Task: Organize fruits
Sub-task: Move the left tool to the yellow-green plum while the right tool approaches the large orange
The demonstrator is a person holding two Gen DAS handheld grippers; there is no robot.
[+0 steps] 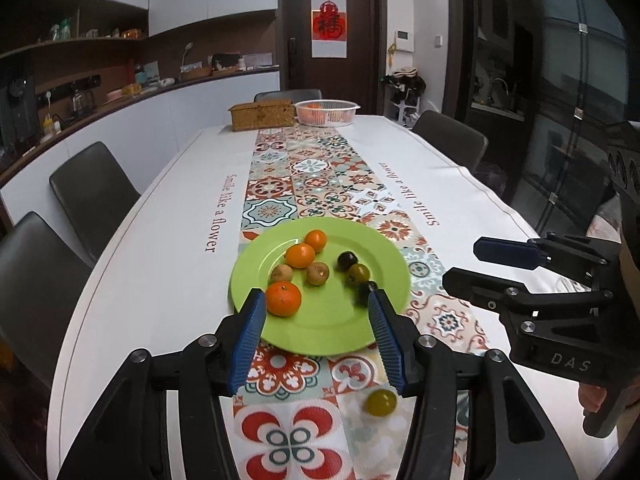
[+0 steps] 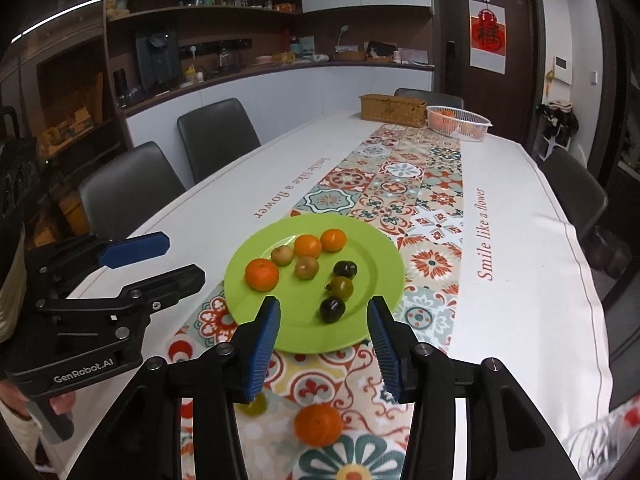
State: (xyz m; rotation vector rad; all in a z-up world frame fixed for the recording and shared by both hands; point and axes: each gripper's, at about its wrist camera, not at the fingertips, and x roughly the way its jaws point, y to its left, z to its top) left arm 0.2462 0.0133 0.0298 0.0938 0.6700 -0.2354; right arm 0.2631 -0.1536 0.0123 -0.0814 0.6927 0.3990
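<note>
A green plate (image 1: pixel 320 324) (image 2: pixel 360 240) on the patterned runner holds three oranges, two small brown fruits and three dark or olive plums. The nearest orange (image 1: pixel 283 298) (image 2: pixel 261 274) sits at the plate's left. A dark plum (image 2: pixel 332 309) sits at its front. A green plum (image 1: pixel 381 402) (image 2: pixel 256 404) lies loose on the runner, and an orange (image 2: pixel 318 425) lies loose beside it. My left gripper (image 1: pixel 318 304) is open and empty over the plate's near edge. My right gripper (image 2: pixel 324 308) is open and empty over the plate's near edge, also seen from the side (image 1: pixel 476 264).
A wicker box (image 1: pixel 262 114) and a white plastic basket (image 1: pixel 327 112) holding oranges stand at the table's far end. Grey chairs (image 1: pixel 92 192) line both sides of the table. The white tablecloth (image 1: pixel 168 240) has red lettering beside the runner.
</note>
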